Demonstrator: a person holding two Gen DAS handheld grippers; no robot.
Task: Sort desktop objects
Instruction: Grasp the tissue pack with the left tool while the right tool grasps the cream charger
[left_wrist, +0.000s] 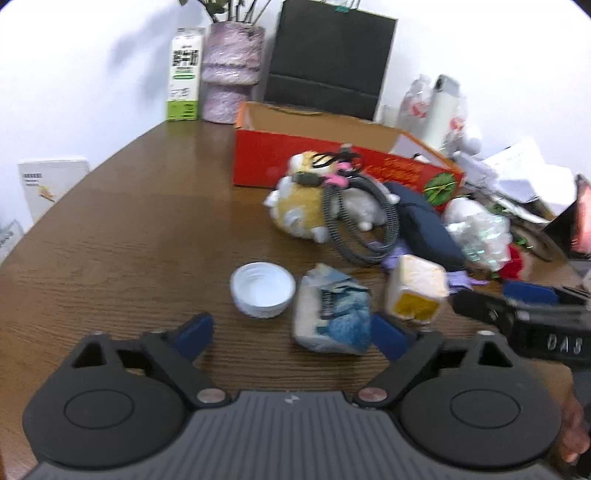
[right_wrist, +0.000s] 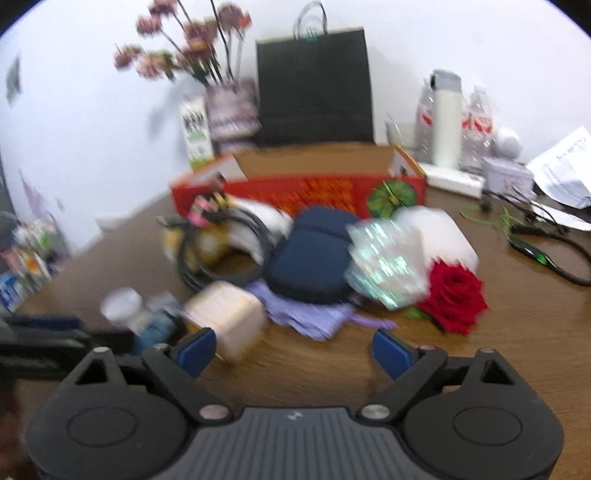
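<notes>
Both tools hold nothing: the left gripper and the right gripper have their jaws wide apart low in each frame, and the things to sort lie mid-frame, the white cap beside the crumpled packet and the cream box. I think a closing jaw could knock the cap away or catch two crowded items together. Around them, the brown wooden table carries a red carton before a white wall.

Cap left of crumpled packet, box behind.
</notes>
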